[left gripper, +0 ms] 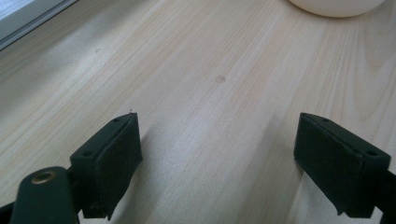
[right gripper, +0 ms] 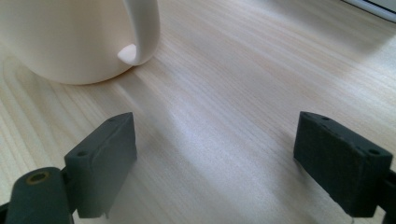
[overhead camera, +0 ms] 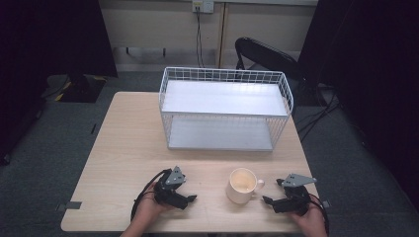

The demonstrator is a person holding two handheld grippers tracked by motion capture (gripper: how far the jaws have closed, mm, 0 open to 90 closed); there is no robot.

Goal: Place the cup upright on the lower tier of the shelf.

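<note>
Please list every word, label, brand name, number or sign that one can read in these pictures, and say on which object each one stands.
There are none that can be read.
The mug is plain cream, with no print on the sides that show.
The white wire rack and the wooden table bear no marking.
Each claw, left and right, shows only bare black parts.
The wall socket is too small to tell.

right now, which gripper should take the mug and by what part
Probably the right gripper, taking the handle: the mug stands upright with its handle turned toward that side, and both jaws are open beside it.
</note>
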